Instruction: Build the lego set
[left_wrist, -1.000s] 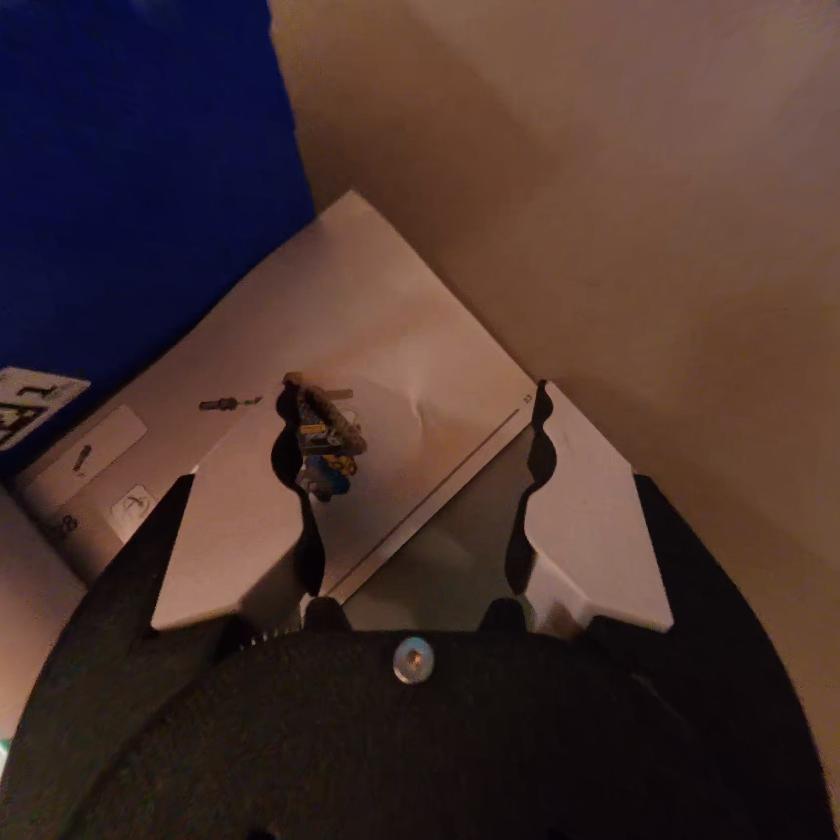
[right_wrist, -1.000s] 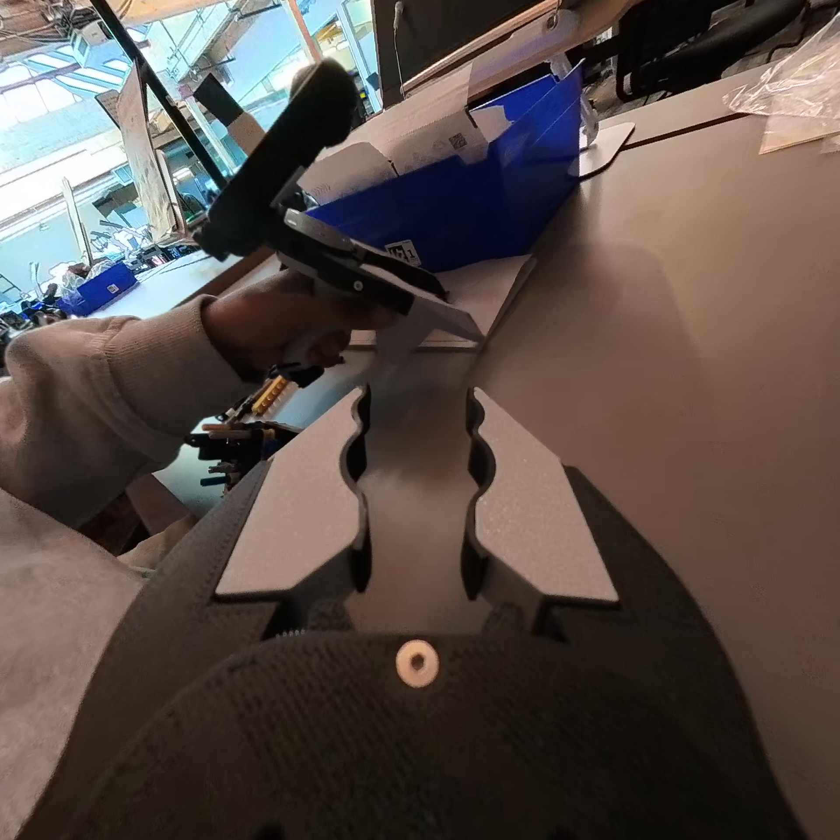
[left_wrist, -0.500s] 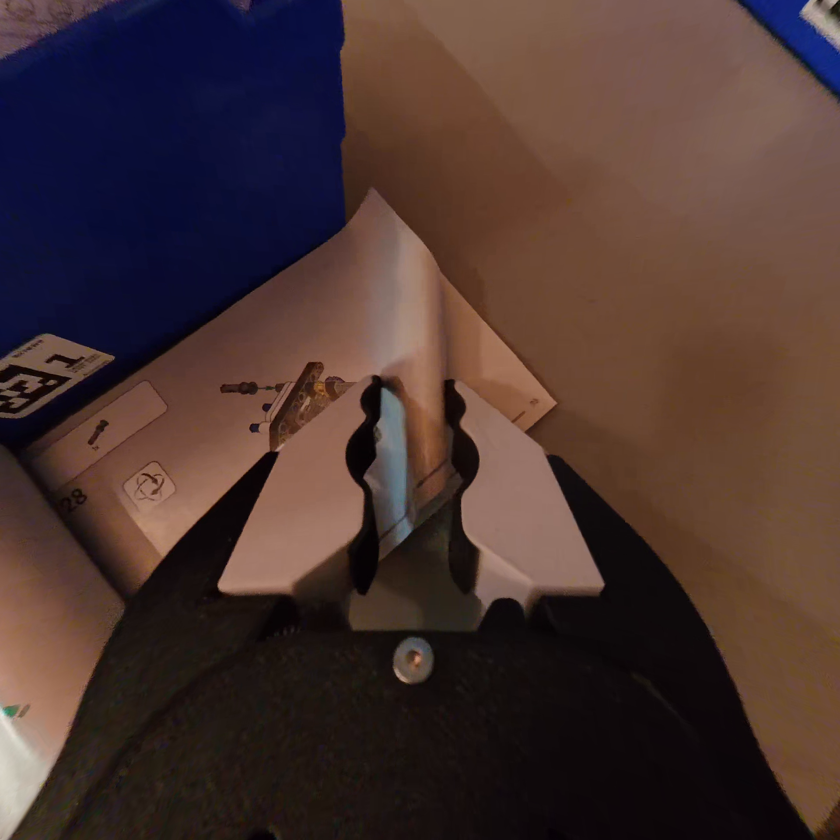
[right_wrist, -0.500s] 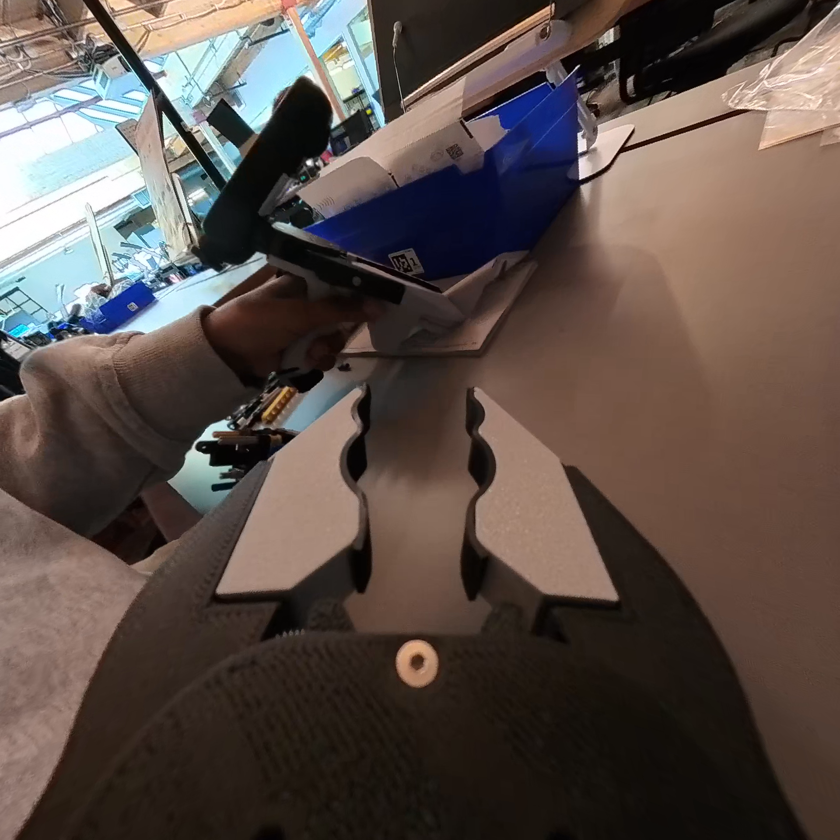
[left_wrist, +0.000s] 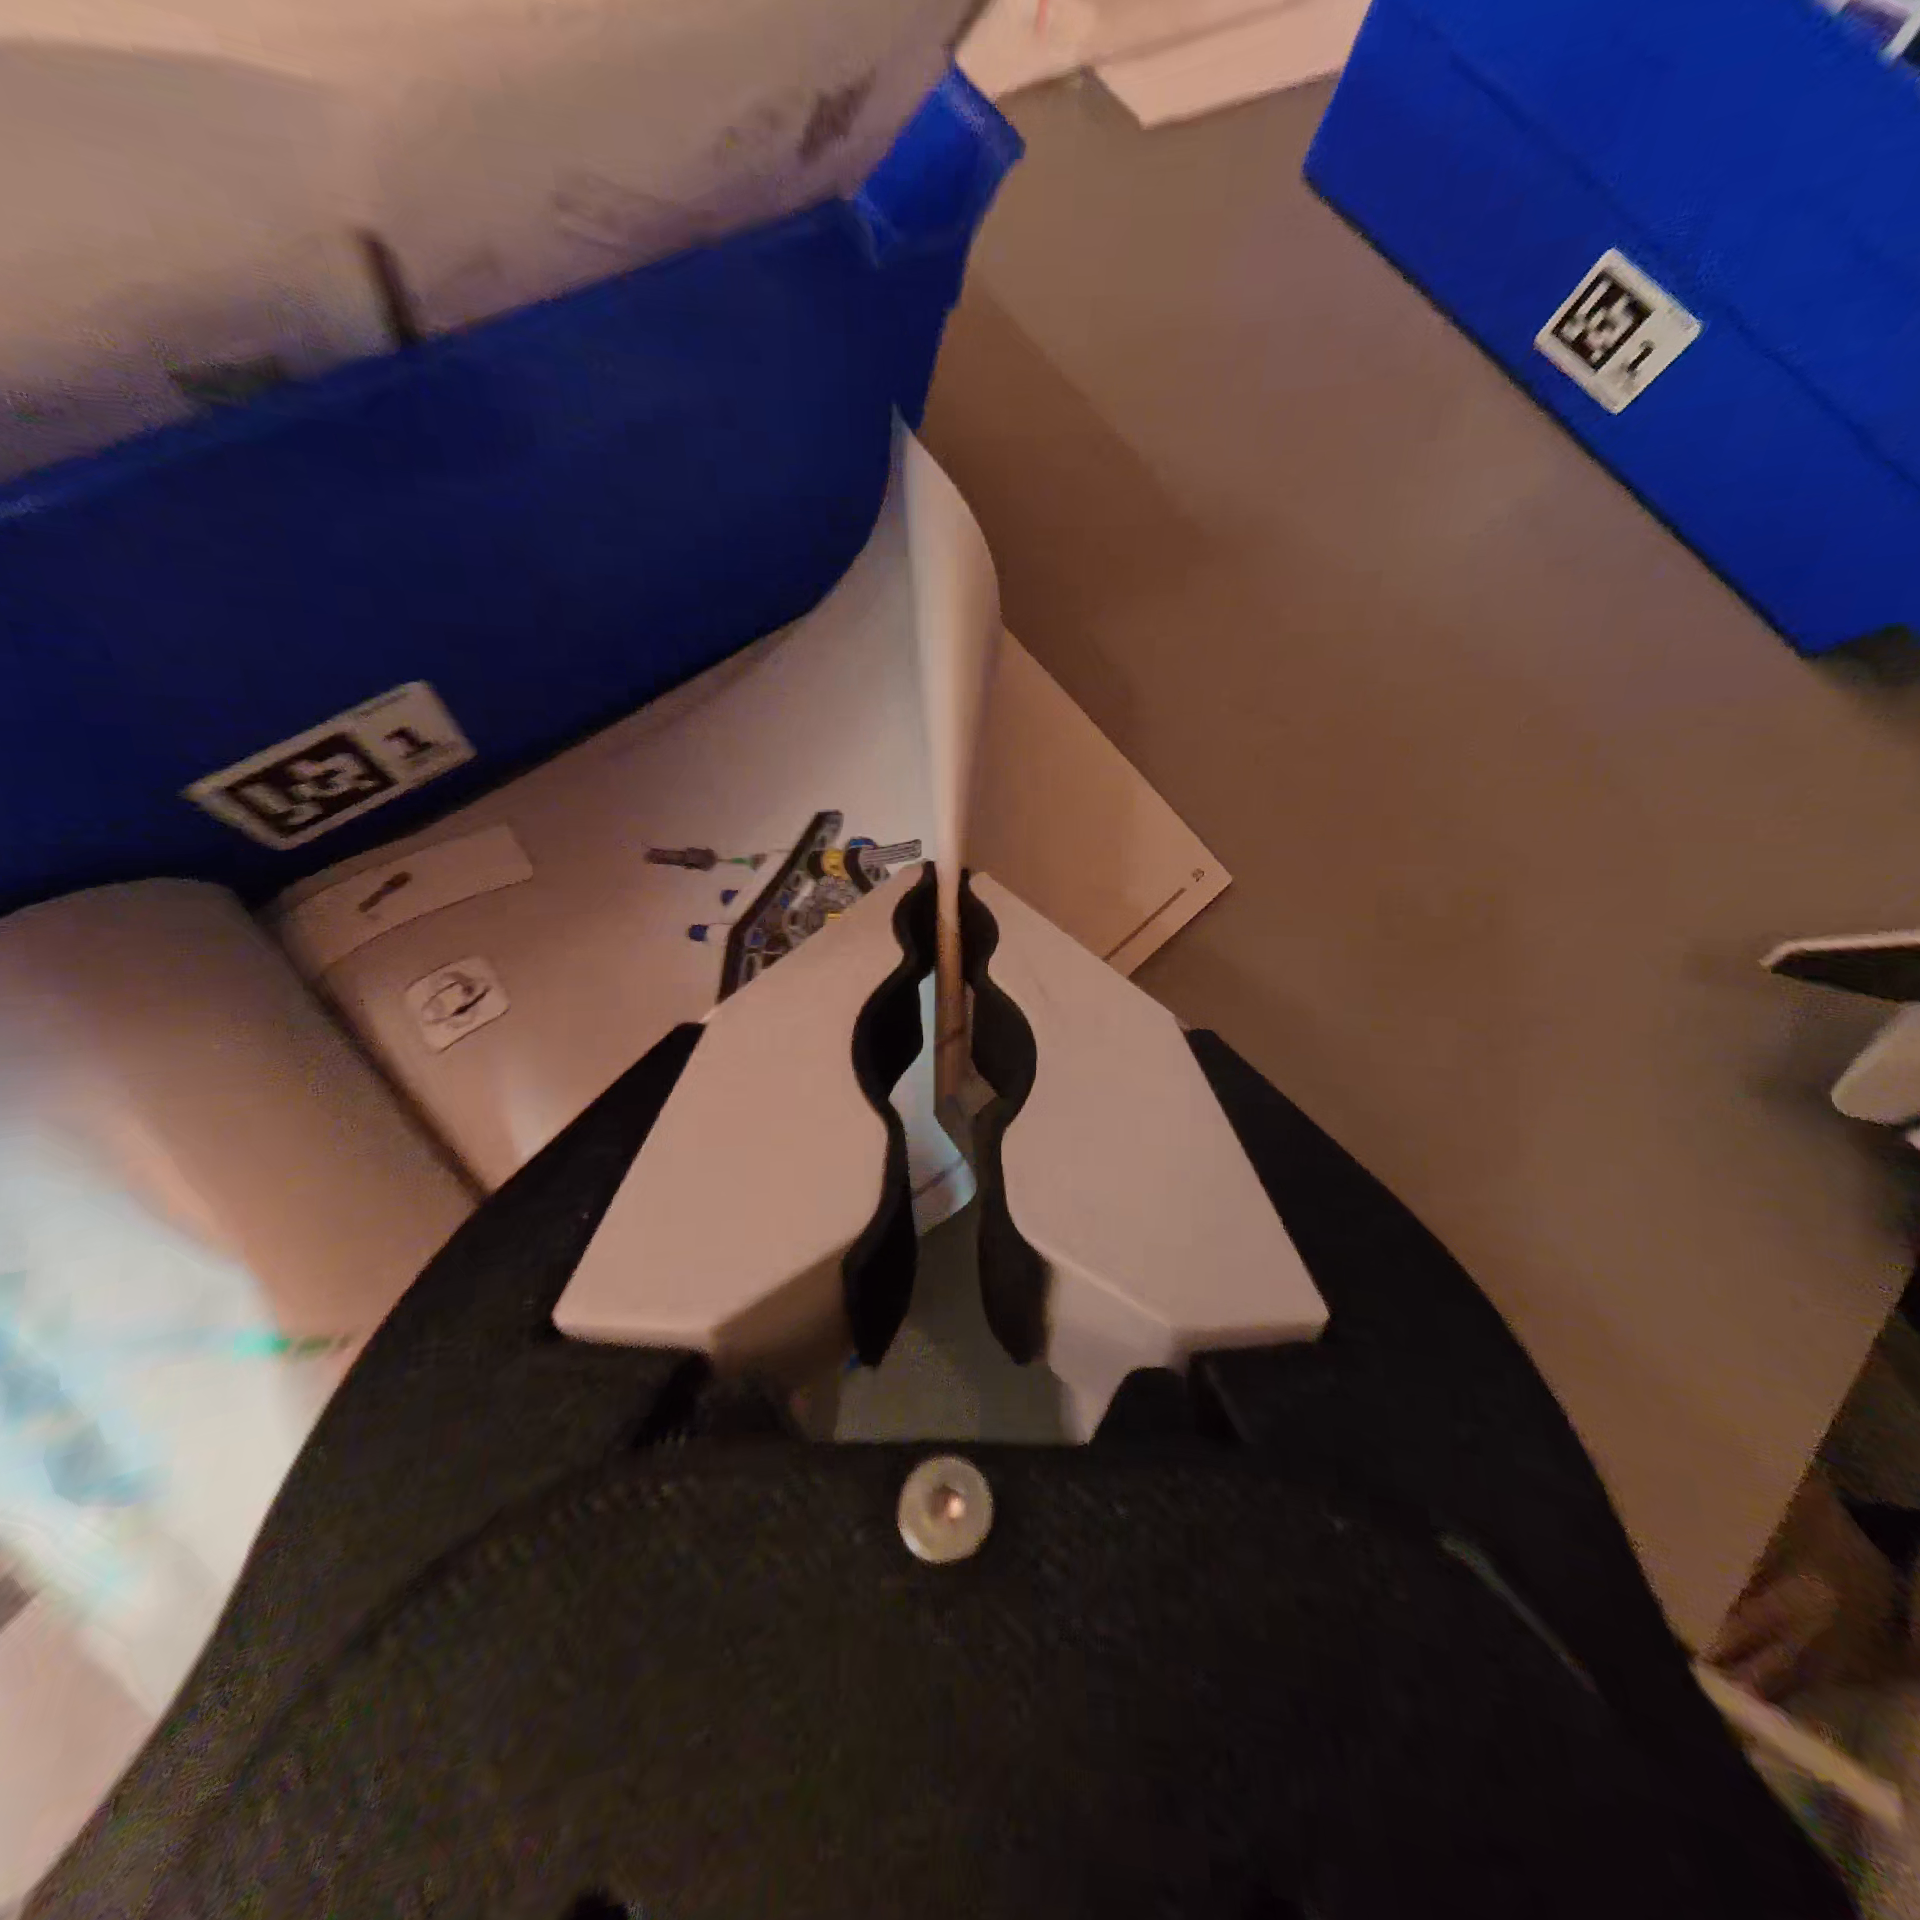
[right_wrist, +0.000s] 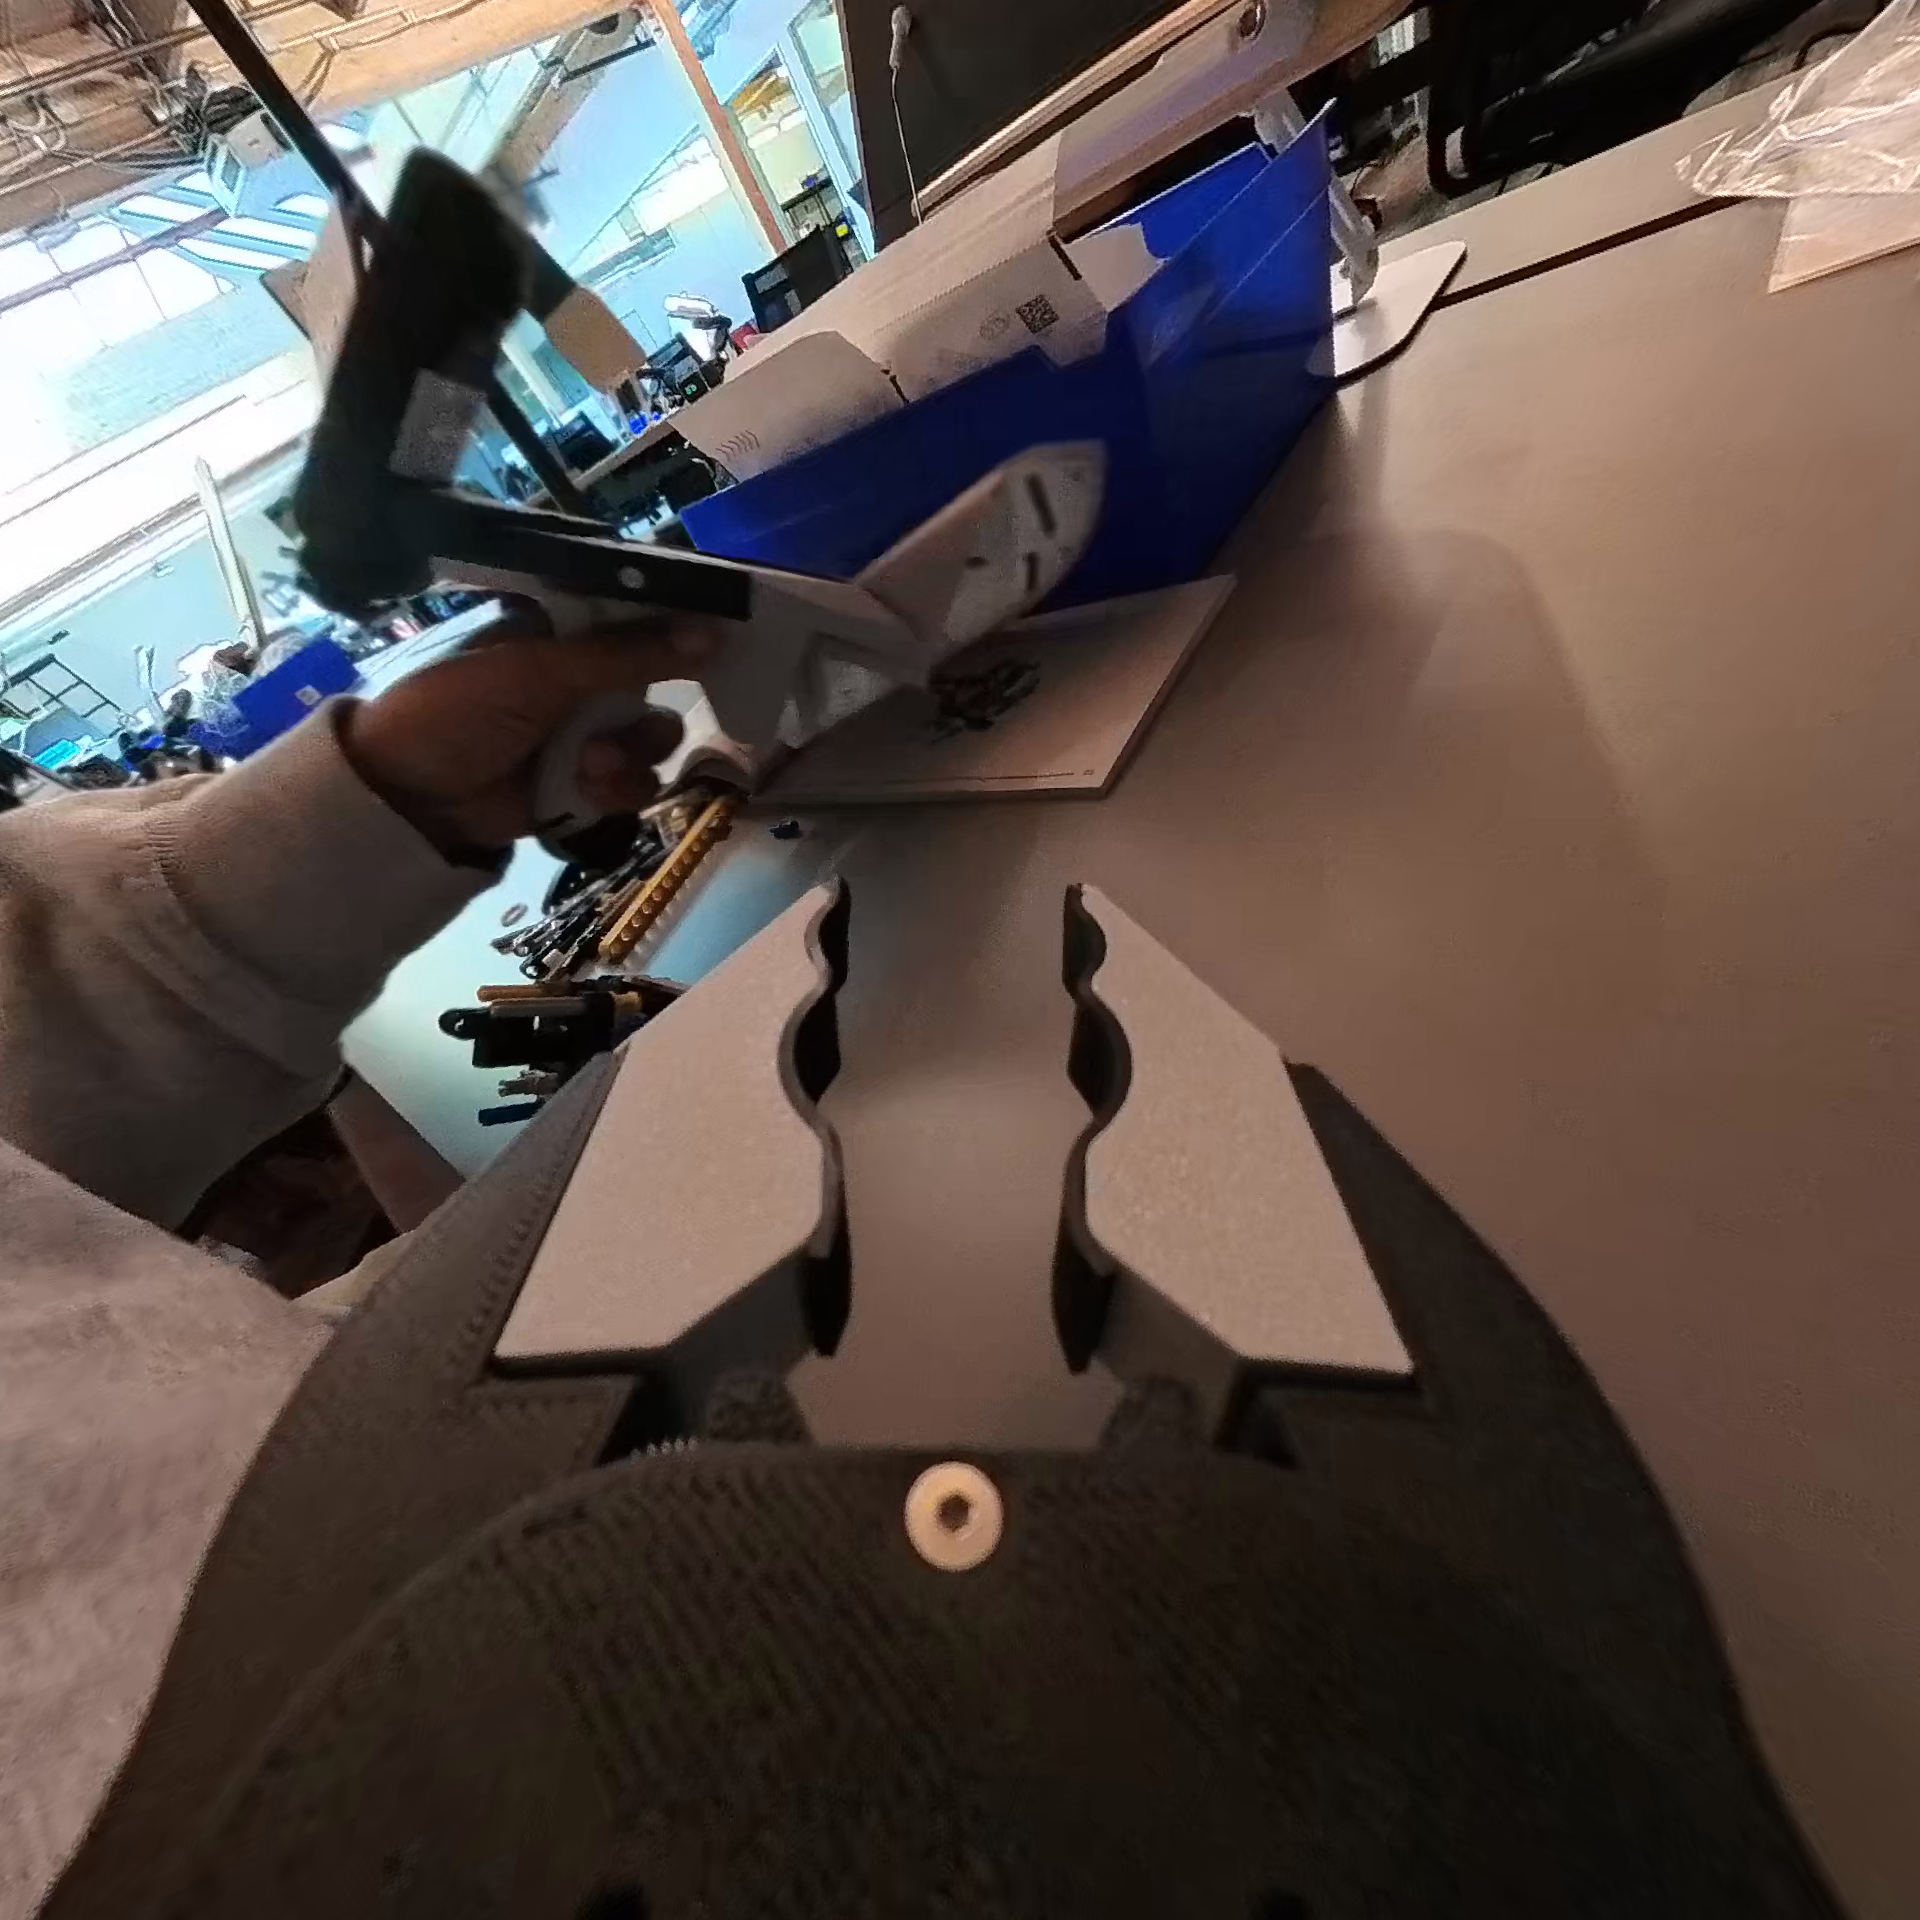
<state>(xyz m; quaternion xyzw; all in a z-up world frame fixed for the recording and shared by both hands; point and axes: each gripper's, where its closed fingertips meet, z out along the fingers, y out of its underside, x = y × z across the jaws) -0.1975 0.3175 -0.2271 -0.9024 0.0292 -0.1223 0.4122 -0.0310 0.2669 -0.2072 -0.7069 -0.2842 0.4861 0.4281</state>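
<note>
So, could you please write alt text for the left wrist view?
The left gripper pinches a lifted white page of the paper instruction booklet, which lies on a tan table against a blue plastic bin.

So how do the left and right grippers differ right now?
The left gripper has its fingers shut on a lifted white page of the instruction booklet; the right gripper has its fingers apart and holds nothing. The left is raised over the open booklet; the right sits low over the bare grey table. Both have pale grey fingers on black bodies.
</note>
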